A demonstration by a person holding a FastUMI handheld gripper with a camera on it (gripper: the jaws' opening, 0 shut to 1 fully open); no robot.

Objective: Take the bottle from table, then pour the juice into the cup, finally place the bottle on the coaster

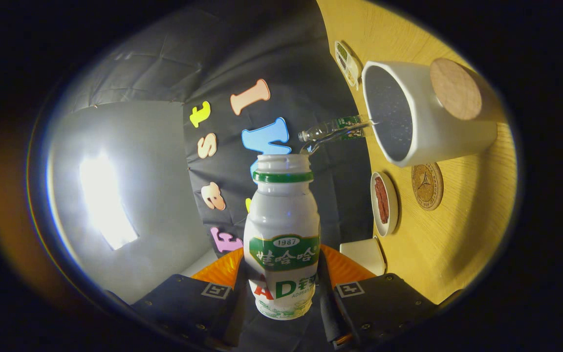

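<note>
My gripper (281, 293) is shut on a small white juice bottle (281, 230) with a green label and a green neck ring. Both fingers press on its lower body. The bottle's mouth is uncapped and points straight ahead of the fingers. The whole view is rolled on its side, so the wooden table (462, 234) runs up the right. A white cup (433, 127) with a dark inside stands on it, beyond the bottle's mouth and to its right, apart from it. No stream of juice is visible. A round brown coaster (427, 186) with an emblem lies on the table right beside the cup.
A round wooden disc (456, 89) shows against the cup's side. A clear plastic bottle (335, 129) lies behind the cup's rim. A small white dish (384, 203) with something red sits by the coaster, with a white box (363, 254) nearer the fingers. A small gadget (347, 63) lies farther along the table.
</note>
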